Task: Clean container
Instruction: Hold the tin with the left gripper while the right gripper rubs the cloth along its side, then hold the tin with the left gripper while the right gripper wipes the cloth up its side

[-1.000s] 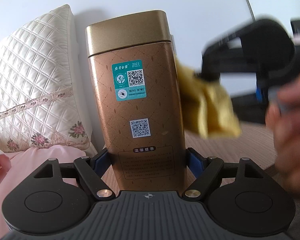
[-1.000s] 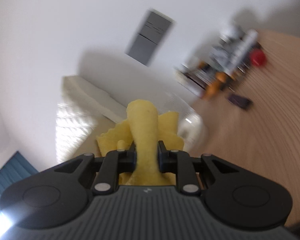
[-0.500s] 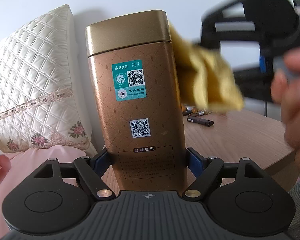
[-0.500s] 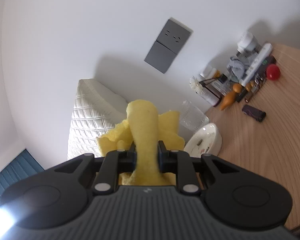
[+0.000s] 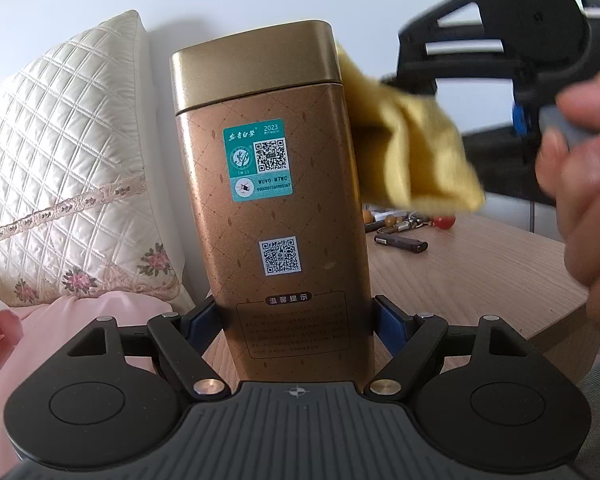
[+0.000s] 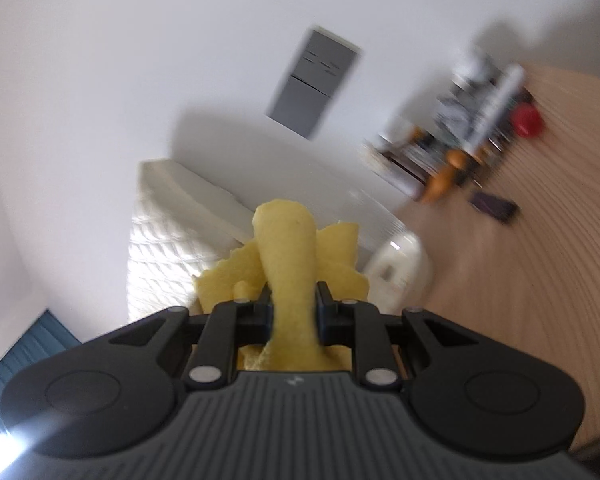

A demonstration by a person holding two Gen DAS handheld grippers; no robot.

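A tall bronze tin (image 5: 276, 208) with a gold lid and teal label stands upright between my left gripper's (image 5: 298, 316) blue pads, which are shut on its lower body. My right gripper (image 6: 293, 310) is shut on a yellow cloth (image 6: 288, 264). In the left wrist view that cloth (image 5: 412, 148) hangs against the tin's upper right side, just below the lid, with the right gripper (image 5: 496, 52) and a hand behind it. The tin does not show in the right wrist view.
A quilted white pillow (image 5: 60, 168) and pink bedding (image 5: 40, 344) lie to the left. A wooden table (image 5: 480, 276) to the right carries a dark lighter (image 5: 400, 242) and small clutter; the right wrist view shows it blurred, with a white dish (image 6: 396, 264) and a grey wall socket (image 6: 312, 80).
The right gripper and cloth rose along the tin's right side from mid-height to the lid, then came down a little. The left gripper and tin have held still.
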